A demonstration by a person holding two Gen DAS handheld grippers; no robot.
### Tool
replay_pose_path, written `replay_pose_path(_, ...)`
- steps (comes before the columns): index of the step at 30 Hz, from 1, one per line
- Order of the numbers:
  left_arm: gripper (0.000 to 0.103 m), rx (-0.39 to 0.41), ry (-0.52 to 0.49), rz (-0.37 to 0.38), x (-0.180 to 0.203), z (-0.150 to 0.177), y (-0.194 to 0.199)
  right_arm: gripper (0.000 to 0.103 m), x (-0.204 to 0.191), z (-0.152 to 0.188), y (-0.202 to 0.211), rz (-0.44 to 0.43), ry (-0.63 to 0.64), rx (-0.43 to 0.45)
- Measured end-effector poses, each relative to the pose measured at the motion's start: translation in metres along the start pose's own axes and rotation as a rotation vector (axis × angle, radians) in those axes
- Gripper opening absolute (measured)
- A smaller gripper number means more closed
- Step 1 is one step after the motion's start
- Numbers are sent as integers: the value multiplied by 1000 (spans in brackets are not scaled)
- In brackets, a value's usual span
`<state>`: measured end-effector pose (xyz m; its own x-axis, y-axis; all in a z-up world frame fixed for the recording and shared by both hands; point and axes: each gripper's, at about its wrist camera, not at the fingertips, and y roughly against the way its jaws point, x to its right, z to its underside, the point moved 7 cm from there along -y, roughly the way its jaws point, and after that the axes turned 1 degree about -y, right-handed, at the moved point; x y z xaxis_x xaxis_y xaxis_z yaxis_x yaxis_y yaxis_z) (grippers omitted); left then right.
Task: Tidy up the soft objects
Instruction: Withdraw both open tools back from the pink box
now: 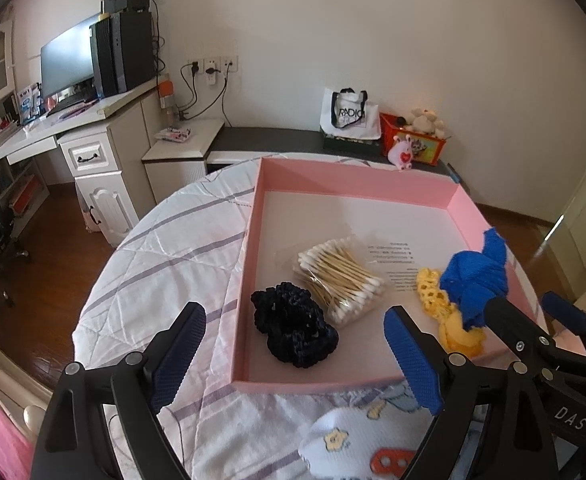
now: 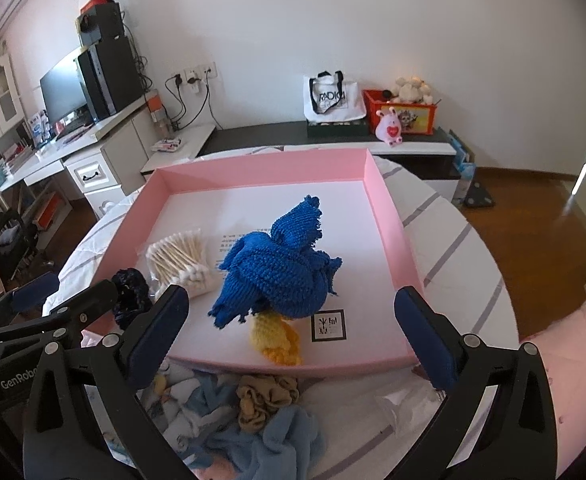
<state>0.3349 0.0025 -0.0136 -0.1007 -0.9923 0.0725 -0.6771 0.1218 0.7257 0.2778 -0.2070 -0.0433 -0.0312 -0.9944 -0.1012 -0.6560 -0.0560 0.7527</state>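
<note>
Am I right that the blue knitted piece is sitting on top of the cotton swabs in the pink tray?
Not quite. The blue knitted piece is in the pink tray, but it sits on the yellow crochet piece; the cotton swabs lie apart beside it, as the right wrist view shows.

White walls (image 2: 373,20), wood floor (image 2: 533,240), desk (image 1: 33,136) w/ monitor (image 1: 67,64)

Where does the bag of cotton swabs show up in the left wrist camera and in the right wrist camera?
Left wrist view: the bag of cotton swabs lies mid-frame in the pink tray, just right of the dark scrunchie.
Right wrist view: the bag sits left of centre, near the tray's left wall.
Shared landmark: the blue knitted cloth, to the right of the swabs in both views.
</note>
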Motion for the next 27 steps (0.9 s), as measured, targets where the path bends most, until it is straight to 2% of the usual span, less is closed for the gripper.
replay_pose_path(15, 94, 106, -22, -19, 14, 21, 75, 103, -4, 10, 72, -7, 18, 119)
replay_pose_path(27, 98, 234, -45, -36, 28, 47, 155, 103, -9, 22, 145, -21, 45, 249)
